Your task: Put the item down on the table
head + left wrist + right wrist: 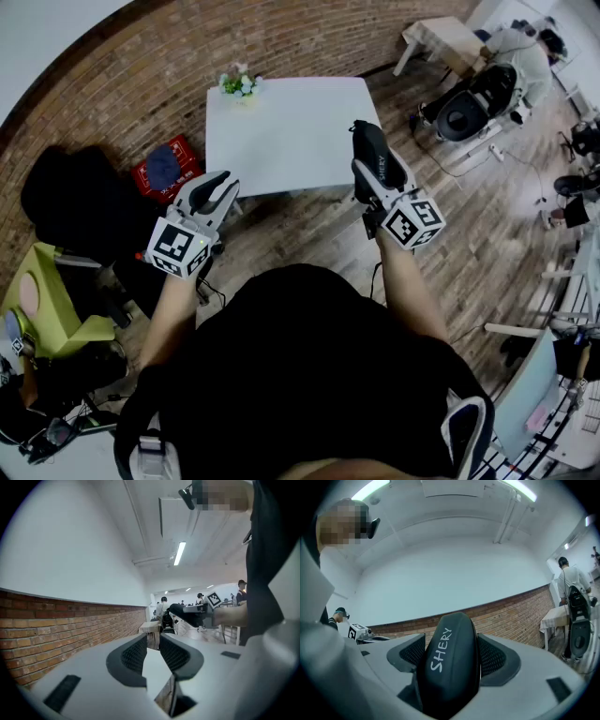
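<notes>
1. While the right gripper [451,643] points upward, its fingers clamp a black glasses case [371,150] by its sides, with the white lettering "SHERY" showing on top.
2. From the head view, the case hangs in the air over the near right corner of the white bench [281,131].
3. Off the bench's near left corner, the left gripper [223,186] has its fingers slightly apart with nothing between them.
4. A small bunch of flowers [240,83] sits at the bench's far edge.
</notes>
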A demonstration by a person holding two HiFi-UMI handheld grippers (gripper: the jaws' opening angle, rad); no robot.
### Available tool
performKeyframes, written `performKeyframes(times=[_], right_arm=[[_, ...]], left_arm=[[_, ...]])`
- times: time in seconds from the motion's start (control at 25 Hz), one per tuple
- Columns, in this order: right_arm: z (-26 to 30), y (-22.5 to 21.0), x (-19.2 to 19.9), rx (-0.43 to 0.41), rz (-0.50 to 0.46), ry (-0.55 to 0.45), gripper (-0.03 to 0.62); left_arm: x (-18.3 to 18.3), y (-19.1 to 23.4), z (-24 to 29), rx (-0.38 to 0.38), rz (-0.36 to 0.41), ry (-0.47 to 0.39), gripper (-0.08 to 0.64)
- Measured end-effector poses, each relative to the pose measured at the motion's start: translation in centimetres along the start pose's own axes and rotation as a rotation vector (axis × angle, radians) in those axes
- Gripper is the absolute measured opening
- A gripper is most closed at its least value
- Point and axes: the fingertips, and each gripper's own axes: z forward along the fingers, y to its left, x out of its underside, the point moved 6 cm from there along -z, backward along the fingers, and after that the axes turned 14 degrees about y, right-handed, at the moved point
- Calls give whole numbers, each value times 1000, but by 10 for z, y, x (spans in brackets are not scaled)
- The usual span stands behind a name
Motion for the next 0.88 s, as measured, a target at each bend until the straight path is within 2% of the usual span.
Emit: performKeyframes(times=[0.52,0.88], right_arm=[[7,3,-1,12,27,-27,354],[21,-16,-5,12,35,-34,354]], left_arm=[[9,14,-10,0,-10,6,91],[5,26,7,0,-7,18,91]])
